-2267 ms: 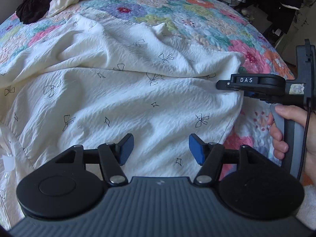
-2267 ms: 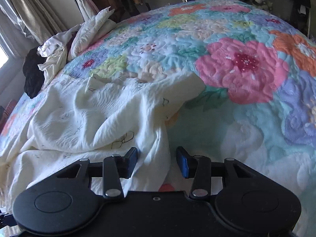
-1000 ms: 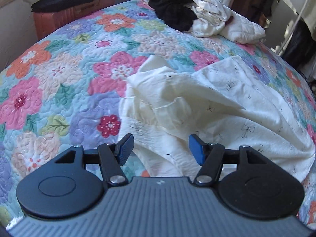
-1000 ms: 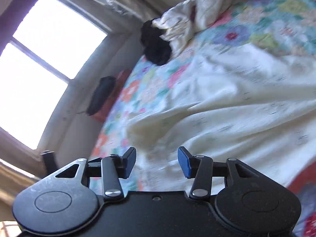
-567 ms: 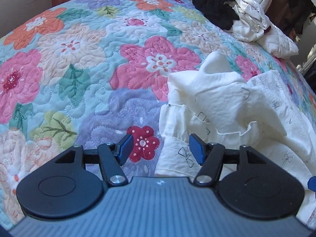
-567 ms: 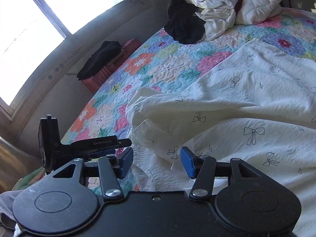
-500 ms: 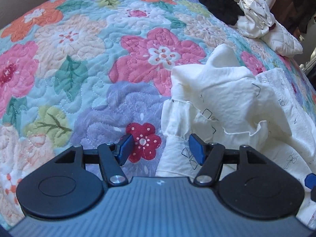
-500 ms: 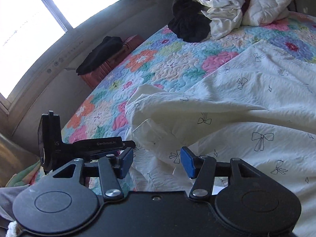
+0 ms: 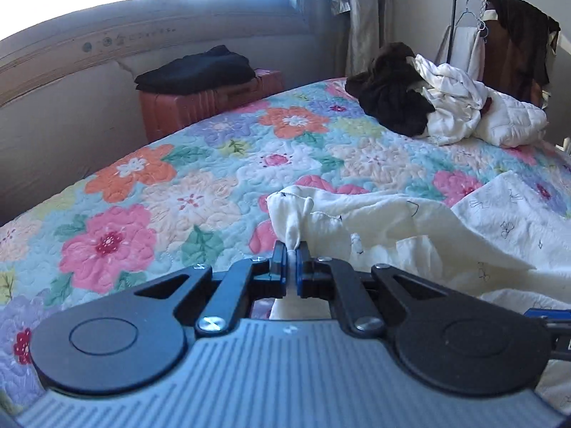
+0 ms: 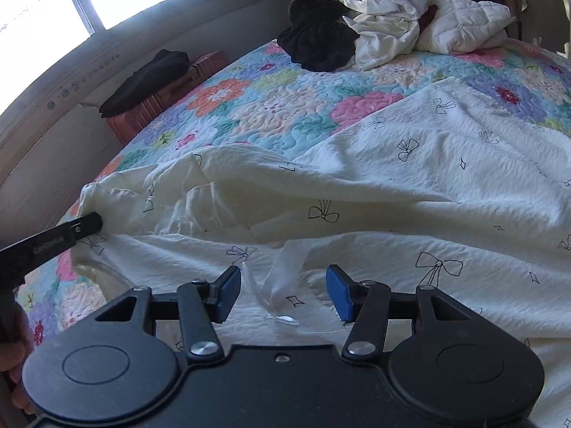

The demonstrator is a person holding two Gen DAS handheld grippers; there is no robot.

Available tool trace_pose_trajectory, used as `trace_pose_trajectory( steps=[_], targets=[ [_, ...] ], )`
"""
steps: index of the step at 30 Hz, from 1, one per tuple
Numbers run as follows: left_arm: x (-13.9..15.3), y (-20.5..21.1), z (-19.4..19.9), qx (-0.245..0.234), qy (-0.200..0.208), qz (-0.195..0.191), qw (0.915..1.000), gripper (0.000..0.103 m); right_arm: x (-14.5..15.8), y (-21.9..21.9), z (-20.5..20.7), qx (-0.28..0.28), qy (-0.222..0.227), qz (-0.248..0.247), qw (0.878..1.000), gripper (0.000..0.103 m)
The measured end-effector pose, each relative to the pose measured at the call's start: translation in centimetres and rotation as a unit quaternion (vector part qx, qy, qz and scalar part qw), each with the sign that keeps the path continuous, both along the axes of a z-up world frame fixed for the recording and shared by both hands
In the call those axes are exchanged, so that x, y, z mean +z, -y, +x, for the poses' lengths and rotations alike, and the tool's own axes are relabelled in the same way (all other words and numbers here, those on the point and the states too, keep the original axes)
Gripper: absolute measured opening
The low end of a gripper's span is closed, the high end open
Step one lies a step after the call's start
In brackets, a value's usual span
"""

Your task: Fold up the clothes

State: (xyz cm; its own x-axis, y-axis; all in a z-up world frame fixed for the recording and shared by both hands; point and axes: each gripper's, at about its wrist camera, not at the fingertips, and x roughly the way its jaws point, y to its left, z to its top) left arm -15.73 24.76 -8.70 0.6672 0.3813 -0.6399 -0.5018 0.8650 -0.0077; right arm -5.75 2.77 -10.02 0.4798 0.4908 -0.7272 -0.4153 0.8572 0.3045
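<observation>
A cream garment with small black bow prints (image 10: 410, 192) lies spread and rumpled on the floral quilt (image 10: 271, 92). My left gripper (image 9: 292, 265) is shut on a bunched corner of the garment (image 9: 299, 214) and holds it raised off the quilt; it also shows at the left of the right wrist view (image 10: 89, 223), pinching that corner. My right gripper (image 10: 283, 292) is open, low over the garment, with a sheer white tag or ribbon (image 10: 282, 285) lying between its pads.
A pile of dark (image 10: 317, 39) and white clothes (image 10: 421, 25) sits at the far side of the bed. An orange suitcase (image 9: 210, 103) with black clothing on top stands by the wall under the window. A clothes rack (image 9: 499, 35) stands at the back right.
My left gripper was open over the garment's corner; it has shut on that corner and lifted it. My right gripper has moved in lower over the garment and stays open.
</observation>
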Motion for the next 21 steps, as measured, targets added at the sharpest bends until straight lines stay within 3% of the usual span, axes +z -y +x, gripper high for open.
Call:
trace_pose_trajectory(
  steps=[2, 4, 6, 9, 11, 14, 18, 21],
  targets=[
    [-2.7, -1.5, 1.3, 0.001, -0.074, -0.072, 0.9946, 0.008, -0.3, 0.1, 0.1, -0.003, -0.006, -0.009, 1.0, 0.059],
    [-5.9, -4.0, 2.0, 0.009, -0.125, -0.192, 0.9733, 0.008, -0.6, 0.2, 0.3, -0.005, -0.012, -0.021, 1.0, 0.059],
    [-6.1, -5.6, 1.1, 0.028, -0.105, -0.238, 0.9651, 0.009, -0.4, 0.4, 0.4, -0.004, -0.017, -0.024, 1.0, 0.059],
    [-3.6, -6.2, 0.1, 0.02, -0.059, -0.213, 0.9751, 0.026, 0.7, 0.7, 0.4, 0.004, -0.021, -0.014, 1.0, 0.059],
    [-1.7, -6.3, -0.4, -0.009, -0.036, -0.196, 0.98, 0.041, 1.9, 0.8, 0.3, 0.01, -0.028, -0.012, 0.999, 0.059],
    [0.2, -6.4, -1.3, -0.066, -0.014, -0.202, 0.977, 0.043, 3.6, 0.8, -0.5, 0.012, -0.035, -0.034, 0.999, 0.06],
    [1.8, -6.0, -1.0, -0.096, -0.006, -0.203, 0.9743, 0.046, 6.0, 1.0, -1.8, 0.028, -0.023, -0.044, 0.998, 0.06],
    [2.3, -5.0, 0.8, -0.11, -0.03, -0.177, 0.9776, 0.057, 7.3, 0.7, -1.5, 0.021, -0.015, -0.037, 0.999, 0.062]
  ],
)
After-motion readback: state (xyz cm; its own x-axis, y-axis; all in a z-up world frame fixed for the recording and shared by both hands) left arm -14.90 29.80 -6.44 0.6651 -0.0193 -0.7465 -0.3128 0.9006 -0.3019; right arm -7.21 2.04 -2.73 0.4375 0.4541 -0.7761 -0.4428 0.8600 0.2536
